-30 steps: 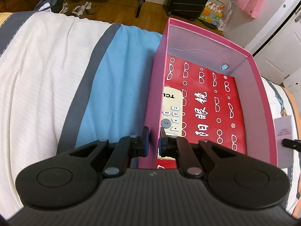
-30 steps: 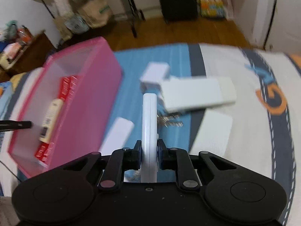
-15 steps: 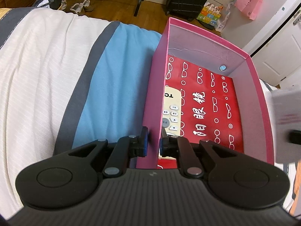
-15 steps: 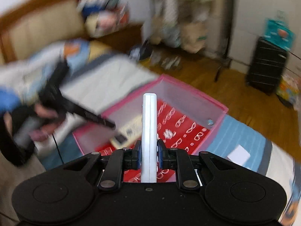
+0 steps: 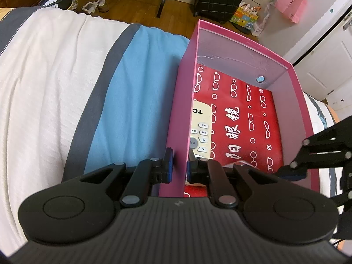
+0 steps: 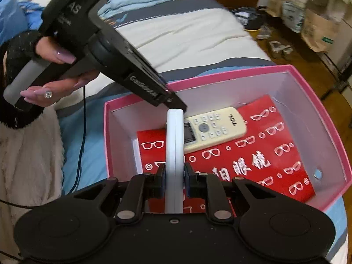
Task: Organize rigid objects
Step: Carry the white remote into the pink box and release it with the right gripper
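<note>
Your left gripper [image 5: 177,165] fingers straddle the pink box [image 5: 176,118] near wall, clamped on it; your right gripper [image 6: 173,181] pinches a white slab [image 6: 175,151] edge-up over the box at frame centre; cream remote [image 6: 214,127] lies inside, along the far wall; red floor lower right stays open.

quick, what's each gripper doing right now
left gripper: closed on the near wall of the pink box.
right gripper: closed on a flat white object, held edge-up over the box.
</note>
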Tool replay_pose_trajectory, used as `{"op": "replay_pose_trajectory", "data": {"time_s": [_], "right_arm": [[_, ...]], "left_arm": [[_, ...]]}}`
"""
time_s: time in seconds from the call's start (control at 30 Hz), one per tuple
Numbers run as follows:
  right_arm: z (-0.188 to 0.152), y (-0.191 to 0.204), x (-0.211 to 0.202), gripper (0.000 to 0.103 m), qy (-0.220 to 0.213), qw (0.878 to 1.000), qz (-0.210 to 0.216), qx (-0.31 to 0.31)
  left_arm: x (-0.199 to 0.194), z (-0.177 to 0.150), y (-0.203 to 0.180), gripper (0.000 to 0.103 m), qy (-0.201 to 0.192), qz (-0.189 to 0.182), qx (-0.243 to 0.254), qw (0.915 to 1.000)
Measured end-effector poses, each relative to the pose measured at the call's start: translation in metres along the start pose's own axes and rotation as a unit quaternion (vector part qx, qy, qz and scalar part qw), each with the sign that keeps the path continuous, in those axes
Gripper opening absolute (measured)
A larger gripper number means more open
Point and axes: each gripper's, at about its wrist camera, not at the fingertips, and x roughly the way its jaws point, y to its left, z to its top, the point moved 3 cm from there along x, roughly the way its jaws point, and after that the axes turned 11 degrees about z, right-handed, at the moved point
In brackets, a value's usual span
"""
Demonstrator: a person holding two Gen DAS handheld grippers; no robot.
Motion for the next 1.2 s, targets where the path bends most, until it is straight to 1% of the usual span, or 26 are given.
{"op": "replay_pose_trajectory", "data": {"time_s": [0.13, 0.23, 0.43, 0.53, 0.63, 0.73, 0.87, 0.9, 0.93, 1.0, 1.1, 1.2], "right_arm": [[0.006, 0.0, 0.013, 0.02, 0.027, 0.999, 0.015, -0.018], [0.009, -0.004, 0.018, 0.02, 0.032, 0.999, 0.029, -0.001], [0.011, -0.006, 0.03, 0.02, 0.056, 0.998, 0.027, 0.006], [0.015, -0.008, 0.032, 0.02, 0.055, 0.998, 0.004, 0.007], [0.017, -0.012, 0.035, 0.02, 0.06, 0.997, -0.038, 0.005], [0.017, -0.016, 0.033, 0.02, 0.052, 0.997, -0.056, 0.015], [0.013, 0.001, 0.037, 0.02, 0.066, 0.993, -0.085, -0.038], [0.013, 0.003, 0.039, 0.02, 0.068, 0.993, -0.087, -0.042], [0.013, 0.004, 0.04, 0.02, 0.07, 0.993, -0.088, -0.041], [0.013, 0.007, 0.041, 0.024, 0.067, 0.994, -0.08, -0.043], [0.013, 0.01, 0.038, 0.024, 0.053, 0.996, -0.056, -0.039], [0.013, 0.009, 0.035, 0.024, 0.048, 0.997, -0.038, -0.037]], "left_arm": [[0.0, 0.0, 0.001, 0.011, -0.001, -0.002, -0.001, 1.0], [0.0, -0.001, 0.001, 0.011, 0.0, -0.003, -0.002, 1.0], [0.0, -0.002, 0.001, 0.011, -0.003, -0.002, -0.008, 1.0], [0.0, -0.002, 0.001, 0.011, -0.004, -0.002, -0.007, 1.0], [-0.001, -0.002, -0.001, 0.011, -0.007, 0.0, 0.0, 1.0], [-0.001, -0.003, 0.0, 0.011, -0.007, 0.0, -0.002, 1.0], [-0.001, -0.003, 0.0, 0.011, -0.007, -0.001, -0.003, 1.0], [-0.002, -0.003, 0.0, 0.011, -0.007, -0.001, -0.003, 1.0], [-0.002, -0.003, 0.0, 0.011, -0.007, -0.001, -0.003, 1.0], [-0.002, -0.003, 0.0, 0.011, -0.005, -0.002, -0.005, 1.0], [-0.003, -0.003, -0.001, 0.011, -0.005, -0.004, -0.005, 1.0], [-0.002, -0.003, 0.0, 0.011, -0.005, -0.004, -0.004, 1.0]]}}
